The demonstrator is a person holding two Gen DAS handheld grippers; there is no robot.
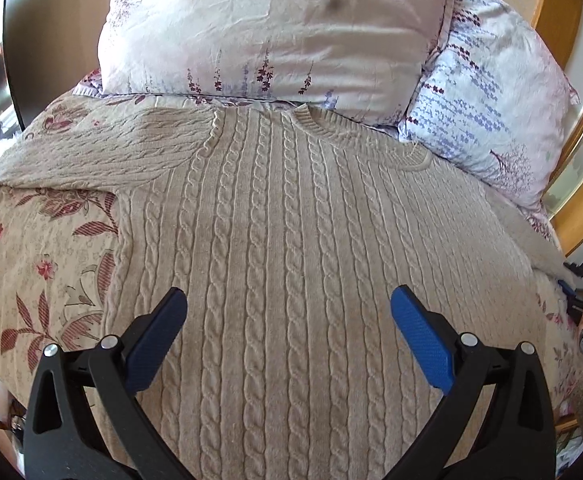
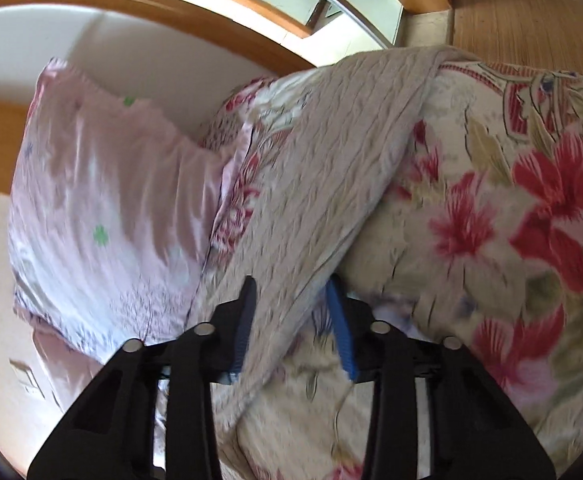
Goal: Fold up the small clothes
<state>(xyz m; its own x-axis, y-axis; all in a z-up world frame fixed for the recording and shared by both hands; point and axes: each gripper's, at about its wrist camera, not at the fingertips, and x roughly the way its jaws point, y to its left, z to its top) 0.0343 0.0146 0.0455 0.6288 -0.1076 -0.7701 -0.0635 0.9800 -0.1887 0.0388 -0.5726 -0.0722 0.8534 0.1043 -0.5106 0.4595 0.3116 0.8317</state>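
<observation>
The cable-knit sweater lies flat on the bed's floral bedspread, collar towards the pillows, ready for folding. The left gripper hovers spread above its middle, while the right gripper straddles a sleeve (pinched or not, I cannot tell). A wooden frame stands behind the pillows.

right gripper | jaws around beige sweater sleeve | floral bedspread

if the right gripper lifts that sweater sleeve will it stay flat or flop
The sleeve already drapes limply between the right gripper pads, so it will likely sag. The cable-knit sweater looks thick, probably heavyish. Its textured knit should resist slipping.
</observation>
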